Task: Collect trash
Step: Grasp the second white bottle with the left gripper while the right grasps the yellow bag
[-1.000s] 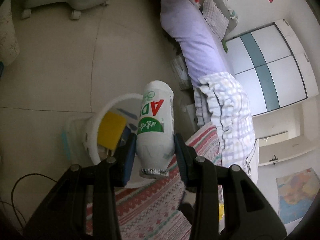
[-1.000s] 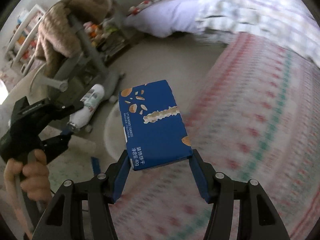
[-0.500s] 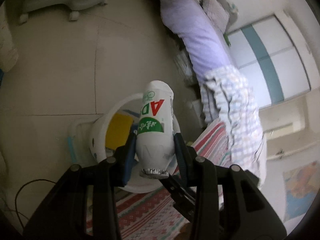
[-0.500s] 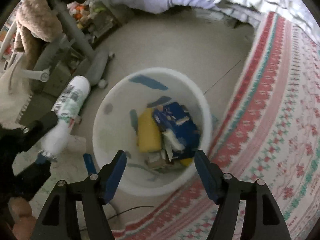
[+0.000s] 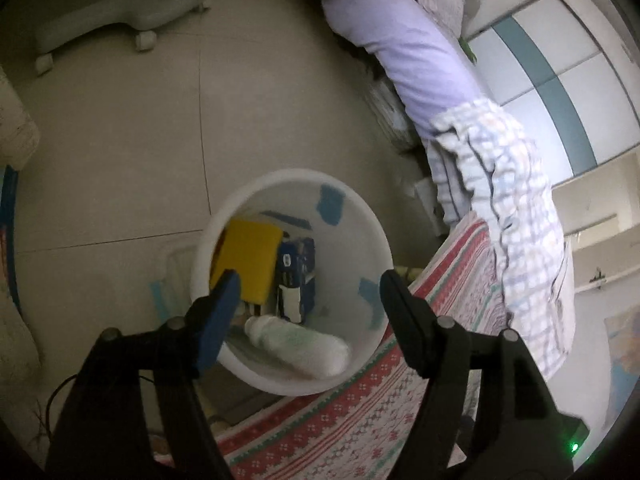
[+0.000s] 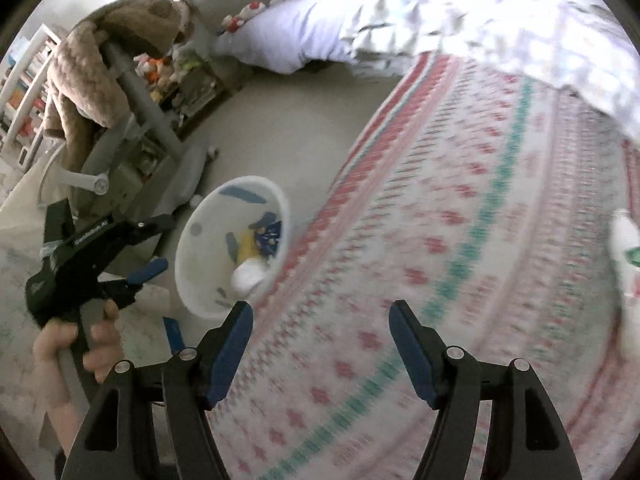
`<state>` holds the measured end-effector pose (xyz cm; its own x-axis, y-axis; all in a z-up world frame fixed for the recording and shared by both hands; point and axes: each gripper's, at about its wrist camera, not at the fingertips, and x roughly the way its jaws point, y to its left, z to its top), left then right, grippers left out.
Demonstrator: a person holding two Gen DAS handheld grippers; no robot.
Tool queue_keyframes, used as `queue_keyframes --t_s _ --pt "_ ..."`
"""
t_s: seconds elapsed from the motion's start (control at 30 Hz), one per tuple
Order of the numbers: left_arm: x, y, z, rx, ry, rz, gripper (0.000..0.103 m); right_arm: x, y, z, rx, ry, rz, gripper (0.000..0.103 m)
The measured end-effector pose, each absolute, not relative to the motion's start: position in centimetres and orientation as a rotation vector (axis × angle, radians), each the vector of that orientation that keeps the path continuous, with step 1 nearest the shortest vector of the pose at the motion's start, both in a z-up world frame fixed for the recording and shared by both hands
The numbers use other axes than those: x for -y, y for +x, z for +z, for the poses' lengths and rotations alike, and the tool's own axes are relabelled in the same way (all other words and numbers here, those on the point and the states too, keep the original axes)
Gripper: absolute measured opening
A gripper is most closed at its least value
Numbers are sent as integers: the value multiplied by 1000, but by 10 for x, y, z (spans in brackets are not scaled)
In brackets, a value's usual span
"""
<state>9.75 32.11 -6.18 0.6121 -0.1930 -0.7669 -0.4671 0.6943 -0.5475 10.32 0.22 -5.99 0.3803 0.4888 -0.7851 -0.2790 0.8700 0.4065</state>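
A white waste bin (image 5: 352, 204) stands on the floor beside the patterned bed cover (image 5: 360, 420). Inside lie a white bottle with green print (image 5: 304, 346), a yellow box (image 5: 248, 260) and a blue biscuit box (image 5: 294, 276). My left gripper (image 5: 306, 304) is open and empty right above the bin. My right gripper (image 6: 320, 334) is open and empty over the bed cover (image 6: 460, 240), to the right of the bin (image 6: 200, 276). The left gripper also shows in the right wrist view (image 6: 150, 248). Another white and green bottle (image 6: 626, 256) lies on the cover at the far right.
A grey wheeled chair base (image 5: 116, 12) stands on the tiled floor behind the bin. A lilac pillow (image 5: 404, 44) and checked blanket (image 5: 516, 216) lie on the bed. A chair draped with a brown throw (image 6: 108, 60) stands at the left.
My left gripper opened and the white bottle dropped into the bin. My right gripper, open since letting the blue box fall in, swung from over the bin to over the bed cover.
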Motion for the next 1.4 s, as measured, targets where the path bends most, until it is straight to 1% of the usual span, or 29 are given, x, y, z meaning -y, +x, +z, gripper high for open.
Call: queue_keyframes --t_s 0.13,0.33,0.43,0.53,0.63,0.77,0.83,0.9,1.0,1.17,1.27,1.4 --pt "-303 94 -47 -931 -753 163 72 50 85 -38 -1038 188 463 72" --pt "-249 85 3 -870 -621 78 72 151 65 -4 -957 183 324 73" --pt "-217 80 23 -846 -558 35 72 206 55 4 -896 246 227 76" --pt "-156 81 33 -865 -446 -82 73 258 52 -2 -877 327 110 76" --pt "-89 85 22 -944 -341 -217 74 294 53 -6 -873 366 53 76" --pt "13 90 -17 -1102 -177 -367 75 314 52 -5 -862 338 -10 76" --pt "43 93 -31 -1127 -88 -373 75 315 51 -5 -858 250 -73 76" --pt "68 97 -41 -1110 14 -351 75 315 52 -8 -860 176 -110 76" --pt "87 106 -53 -1099 85 -328 75 320 53 -13 -869 161 -119 76" --pt "91 127 -72 -1151 -79 -325 76 338 58 -14 -867 194 -161 76" --pt "98 129 -77 -1131 -107 -285 78 348 61 -17 -880 198 -186 76" --pt "133 120 -81 -1075 45 -324 79 350 66 -22 -897 162 -190 76"
